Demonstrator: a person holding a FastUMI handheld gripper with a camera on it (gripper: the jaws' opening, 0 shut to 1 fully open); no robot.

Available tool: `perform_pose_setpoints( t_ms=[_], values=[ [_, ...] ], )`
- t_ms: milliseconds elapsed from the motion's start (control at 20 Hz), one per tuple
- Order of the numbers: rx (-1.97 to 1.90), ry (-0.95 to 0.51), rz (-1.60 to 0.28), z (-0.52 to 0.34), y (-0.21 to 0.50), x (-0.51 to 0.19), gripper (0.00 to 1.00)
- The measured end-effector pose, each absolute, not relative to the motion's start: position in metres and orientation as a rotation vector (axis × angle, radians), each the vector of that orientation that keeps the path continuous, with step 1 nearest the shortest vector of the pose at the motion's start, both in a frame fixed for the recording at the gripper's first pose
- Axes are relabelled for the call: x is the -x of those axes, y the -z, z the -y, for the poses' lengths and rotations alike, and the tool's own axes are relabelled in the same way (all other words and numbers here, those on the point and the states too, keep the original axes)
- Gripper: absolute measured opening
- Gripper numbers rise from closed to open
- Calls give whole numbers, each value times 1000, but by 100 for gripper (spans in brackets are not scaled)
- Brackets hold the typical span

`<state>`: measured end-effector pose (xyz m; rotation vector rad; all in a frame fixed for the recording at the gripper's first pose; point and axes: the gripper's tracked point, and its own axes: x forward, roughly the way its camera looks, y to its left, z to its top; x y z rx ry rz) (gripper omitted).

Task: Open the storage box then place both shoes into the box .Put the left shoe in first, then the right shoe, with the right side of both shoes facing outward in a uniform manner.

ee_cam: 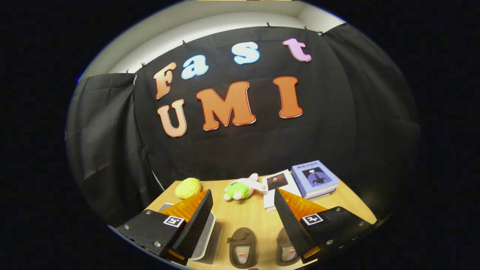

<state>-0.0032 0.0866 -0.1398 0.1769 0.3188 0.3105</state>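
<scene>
The tool (243, 210) hangs above the desk (255, 217) with its two fingers spread wide apart, and there is nothing between them, nothing gripped. Just below the gap sit the two shoes, side by side: one shoe (242, 252) lies squarely between the fingers, and the other shoe (287, 250) is close beside it, partly tucked under the right-hand finger. Both look to have their long axes running roughly away from the tool, along the line of the fingers, though which end is toe and which heel is hard to make out.

Now the storage box (204, 236): it lies off to the other side, a pale, rounded-cornered shape largely covered by the left-hand finger. Its lid looks to be down, so the opening step appears not yet done. That is the relation that matters here. The box is the first job, and it sits to the left of the shoes, so the tool would need to swing that way before any shoe is touched.

Further out across the desk there is a yellow ball (188, 187), a plush toy (242, 188) lying on its side, and a stack of books (315, 179) with a white booklet (276, 187) beside it, all well beyond the fingers.
</scene>
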Motion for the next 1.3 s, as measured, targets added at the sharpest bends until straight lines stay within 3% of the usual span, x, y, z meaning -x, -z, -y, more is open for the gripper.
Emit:
perform_pose_setpoints(
  t_ms=[550, 1300],
  values=[
    [-448, -491, -677, -157, 277, 20, 98],
    [-713, -669, -916, -224, 332, 46, 98]
  ],
)
